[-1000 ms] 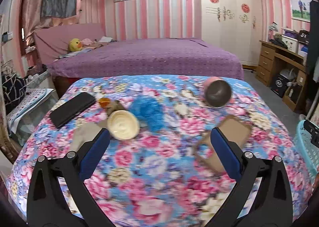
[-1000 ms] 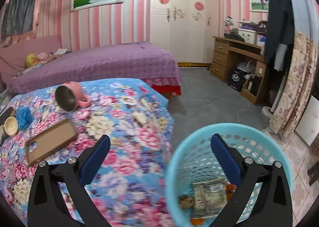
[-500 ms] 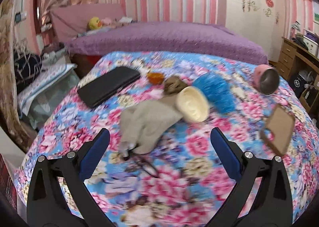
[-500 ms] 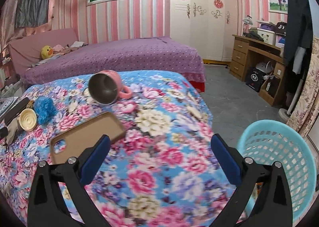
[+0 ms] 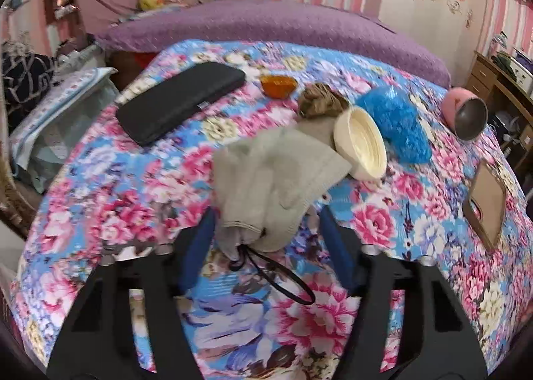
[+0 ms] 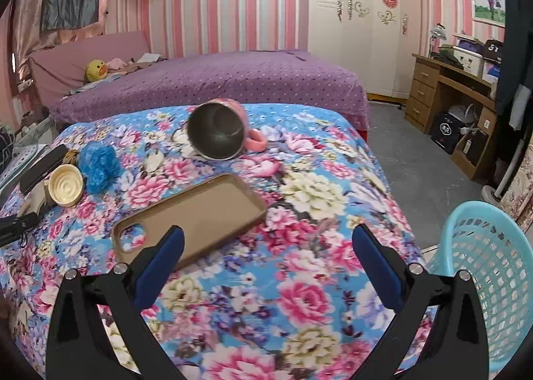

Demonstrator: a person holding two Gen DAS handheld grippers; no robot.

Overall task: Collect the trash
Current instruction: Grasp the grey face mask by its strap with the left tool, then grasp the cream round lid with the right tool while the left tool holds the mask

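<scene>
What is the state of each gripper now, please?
Left gripper: jaws closing around the beige drawstring cloth pouch; the pads do not press it yet.
Right gripper: open, holding nothing.

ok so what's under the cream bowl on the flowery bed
The tipped cream bowl leans on a beige drawstring pouch, whose far edge runs beneath it. A blue crumpled bag sits just behind. The bowl covers whatever else is beneath it.
</scene>
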